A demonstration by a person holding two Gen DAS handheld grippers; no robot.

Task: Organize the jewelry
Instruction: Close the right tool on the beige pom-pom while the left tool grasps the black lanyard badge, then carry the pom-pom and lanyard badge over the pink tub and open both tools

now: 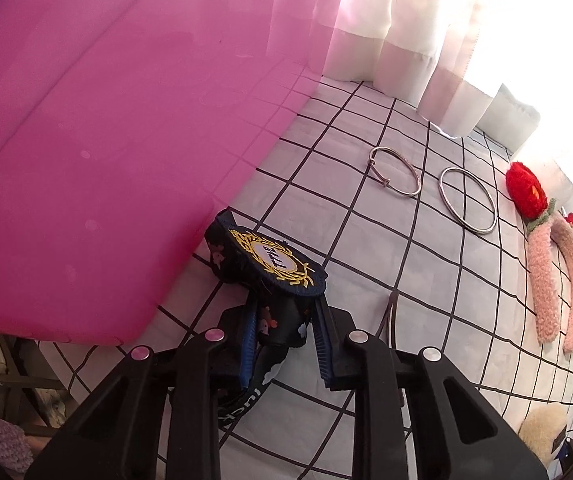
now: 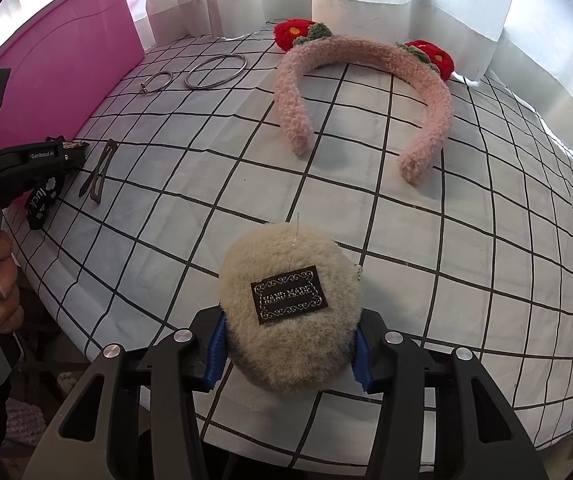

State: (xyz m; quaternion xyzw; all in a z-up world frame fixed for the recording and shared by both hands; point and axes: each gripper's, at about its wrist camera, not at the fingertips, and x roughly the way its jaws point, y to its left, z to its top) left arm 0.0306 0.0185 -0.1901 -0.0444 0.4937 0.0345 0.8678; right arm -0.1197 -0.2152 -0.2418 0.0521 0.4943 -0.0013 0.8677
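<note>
My left gripper (image 1: 282, 344) is shut on a black fabric hair ornament (image 1: 274, 260) with a gold-embroidered badge, which lies on the checked cloth right beside the pink bin (image 1: 106, 140). The right wrist view shows that same left gripper (image 2: 66, 154) from the side, at the far left. My right gripper (image 2: 290, 356) is shut on a fluffy beige pompom (image 2: 286, 256) with a dark "hand made" label, its blue pads (image 2: 216, 354) pressed into the fur on both sides. The pompom rests on the cloth near the table's front edge.
Two metal bangles (image 2: 145, 89) (image 2: 187, 82) lie near the pink bin (image 2: 66, 60). A pink fuzzy headband (image 2: 366, 50) with red flowers sits at the back. A brown hair clip (image 2: 100, 172) lies by the left gripper. White curtains hang behind. A hand (image 2: 2, 280) grips the left tool.
</note>
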